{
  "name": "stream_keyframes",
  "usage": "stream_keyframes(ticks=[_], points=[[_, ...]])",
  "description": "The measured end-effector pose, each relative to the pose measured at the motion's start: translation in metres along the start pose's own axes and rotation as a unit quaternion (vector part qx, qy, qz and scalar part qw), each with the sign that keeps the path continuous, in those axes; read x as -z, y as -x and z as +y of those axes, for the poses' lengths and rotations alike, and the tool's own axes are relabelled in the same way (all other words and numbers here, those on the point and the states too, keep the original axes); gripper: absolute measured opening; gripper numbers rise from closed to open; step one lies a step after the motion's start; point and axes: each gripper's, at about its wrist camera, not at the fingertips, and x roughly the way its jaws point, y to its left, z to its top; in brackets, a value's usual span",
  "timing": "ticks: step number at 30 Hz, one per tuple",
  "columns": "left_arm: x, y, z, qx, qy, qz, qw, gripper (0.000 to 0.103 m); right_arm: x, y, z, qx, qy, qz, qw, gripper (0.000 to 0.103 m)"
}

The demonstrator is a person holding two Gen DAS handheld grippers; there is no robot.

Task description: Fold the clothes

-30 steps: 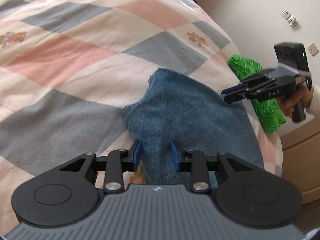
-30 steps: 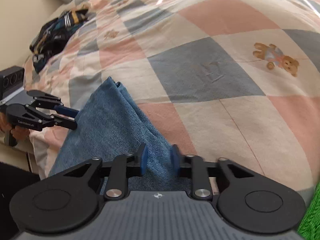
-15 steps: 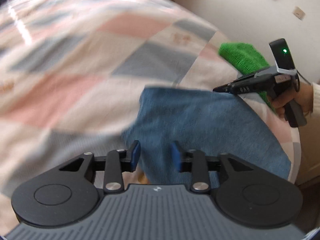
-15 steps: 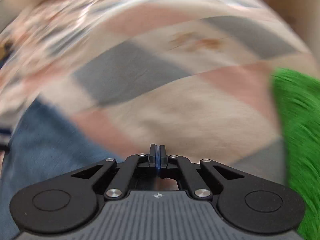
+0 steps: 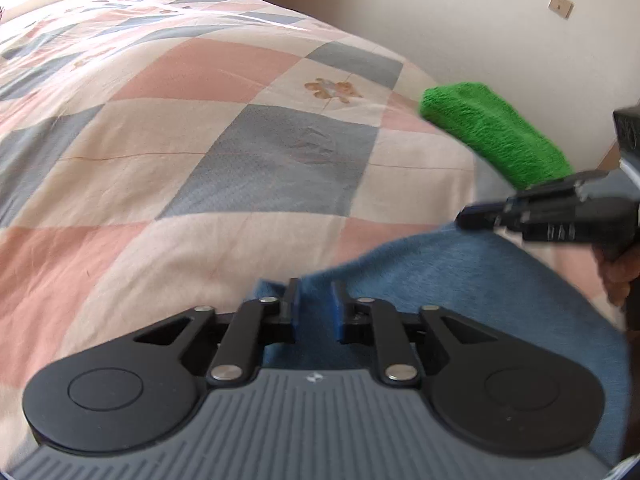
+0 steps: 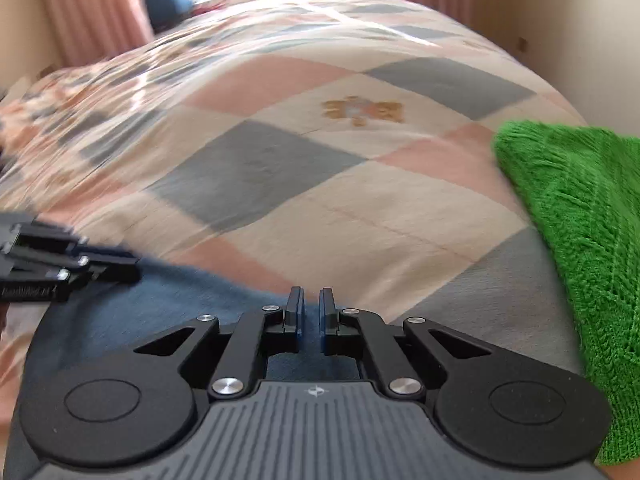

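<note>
Blue terry-cloth garment (image 5: 460, 280) lies at the lower right of the frame on the pink, grey and cream checked quilt (image 5: 200, 128). Left gripper (image 5: 315, 304) is released, fingers astride the cloth edge. Right gripper (image 6: 310, 312) is parted narrowly, grasping nothing. Folded green knitted garment (image 6: 580, 208) lies at right.

I see a bed (image 5: 224, 168) covered by a quilt (image 6: 304, 208) in a checked pattern of pink, cream and grey-blue squares, with a small bear motif (image 6: 362, 111) printed on one cream square. A blue cloth (image 5: 460, 280) lies flat on the near edge of the quilt, its far border running across the squares closest to me. A green knit (image 6: 580, 208) lies on the quilt at the right side, near the bed's edge, well apart from the blue cloth. Further up the bed the quilt is blurred.
</note>
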Motion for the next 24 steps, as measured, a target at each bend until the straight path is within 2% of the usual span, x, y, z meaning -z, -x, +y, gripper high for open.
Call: stream_keyframes(ticks=[1,5,8,12,14,17,19,21,24], points=[[-0.002,0.0,0.002,-0.001,-0.003,0.001,1.0,0.009,-0.002,-0.002,-0.007,0.012,-0.016,0.005,1.0,0.014],[-0.006,0.028,0.008,-0.01,0.019,-0.004,0.9998,0.007,0.0,0.036,-0.027,0.022,-0.068,-0.017,0.997,0.014],[0.003,0.065,0.003,-0.037,0.036,0.004,0.9987,0.007,0.016,0.085,-0.02,0.014,-0.069,-0.026,0.997,0.014],[0.034,0.09,-0.028,-0.035,0.053,0.015,0.9978,0.007,0.052,0.131,0.007,-0.013,-0.042,-0.011,0.999,0.016],[0.049,0.103,-0.044,-0.034,0.062,0.021,0.9973,0.007,0.073,0.139,0.017,-0.022,-0.032,0.001,0.999,0.016],[0.073,0.117,-0.067,-0.038,0.075,0.032,0.9959,0.008,0.104,0.121,0.014,-0.013,-0.019,0.027,0.999,0.018],[0.086,0.106,-0.085,-0.079,0.085,0.037,0.9926,0.008,0.118,0.11,0.007,-0.018,-0.012,0.026,0.999,0.018],[0.089,0.11,-0.1,-0.117,0.107,0.023,0.9871,0.007,0.117,0.118,0.004,-0.028,-0.003,0.01,1.0,0.018],[0.092,0.135,-0.125,-0.139,0.139,0.0,0.9805,0.008,0.12,0.147,0.005,-0.043,0.005,-0.018,0.999,0.022]])
